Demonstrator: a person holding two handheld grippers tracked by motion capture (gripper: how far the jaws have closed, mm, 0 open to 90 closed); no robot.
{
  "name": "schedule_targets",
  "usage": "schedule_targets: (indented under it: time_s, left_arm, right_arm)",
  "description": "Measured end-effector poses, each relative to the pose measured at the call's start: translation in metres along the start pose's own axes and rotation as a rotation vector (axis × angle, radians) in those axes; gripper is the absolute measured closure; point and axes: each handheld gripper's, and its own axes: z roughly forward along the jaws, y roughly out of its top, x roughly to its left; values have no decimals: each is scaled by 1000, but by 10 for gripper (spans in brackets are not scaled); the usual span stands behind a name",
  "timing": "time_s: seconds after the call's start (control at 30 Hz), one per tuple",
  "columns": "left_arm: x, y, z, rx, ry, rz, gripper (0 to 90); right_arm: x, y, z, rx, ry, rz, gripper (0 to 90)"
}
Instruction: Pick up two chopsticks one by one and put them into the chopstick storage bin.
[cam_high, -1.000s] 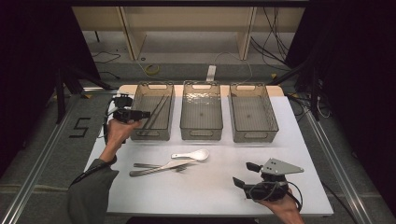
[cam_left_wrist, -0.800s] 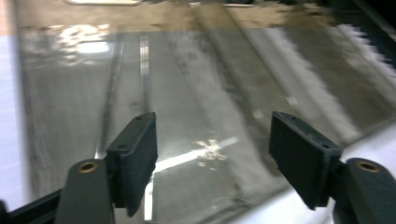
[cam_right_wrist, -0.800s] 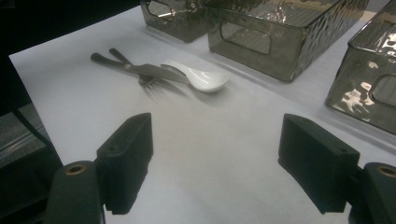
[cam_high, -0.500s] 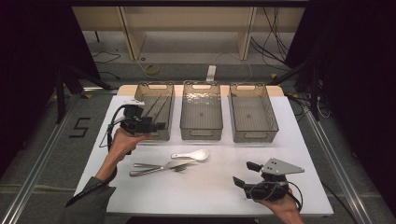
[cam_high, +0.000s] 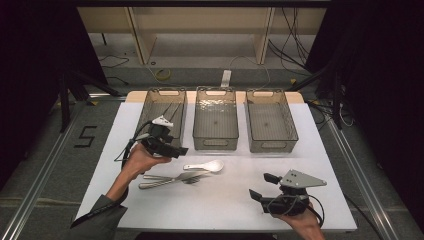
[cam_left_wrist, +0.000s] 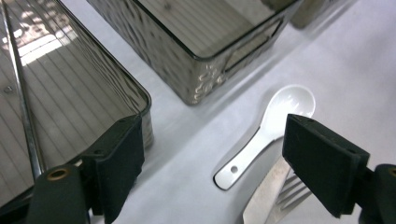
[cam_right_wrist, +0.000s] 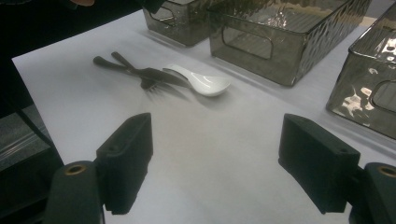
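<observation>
The white spoon (cam_high: 205, 166) lies flat on the white table (cam_high: 225, 200), just in front of the gap between the left bin (cam_high: 162, 120) and the middle bin (cam_high: 215, 120). Its bowl points to the right in the high view. In my left gripper view the spoon (cam_left_wrist: 261, 135) sits between my two black jaws but lower down, on the table, and nothing touches it.

Right beside the spoon lie a fork (cam_high: 170, 181) and a knife (cam_high: 167, 176). They are silver and they cross over each other. The fork's prongs are near the spoon's handle.

My left gripper (cam_high: 172, 147) hangs above the table at the front corner of the left bin, close to the spoon. Its jaws have just been opening and now stand wide apart. It holds nothing. Thin sticks (cam_high: 172, 112) rest inside the left bin.

My right gripper (cam_high: 260, 187) is at the near right part of the table, well apart from the spoon. Its jaws are wide apart too, and there is nothing in them. In my right gripper view I see bare table between the jaws, with the spoon (cam_right_wrist: 201, 81) farther off.

The right bin (cam_high: 270, 120) stands beside the middle bin. The three bins stand in a row.
</observation>
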Motion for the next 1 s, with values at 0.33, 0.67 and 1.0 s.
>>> schedule_targets:
  time_s: [0.33, 0.67, 1.0]
  left_arm:
    - [-15, 5, 12, 90, -28, 63, 174]
    - [-19, 8, 24, 177, 9, 113, 191]
    - [-26, 12, 46, 249, -11, 162, 188]
  right_arm:
    - [0, -1, 1, 10, 6, 3, 268]
    - [-2, -3, 3, 16, 14, 6, 268]
    - [-2, -4, 4, 22, 16, 10, 268]
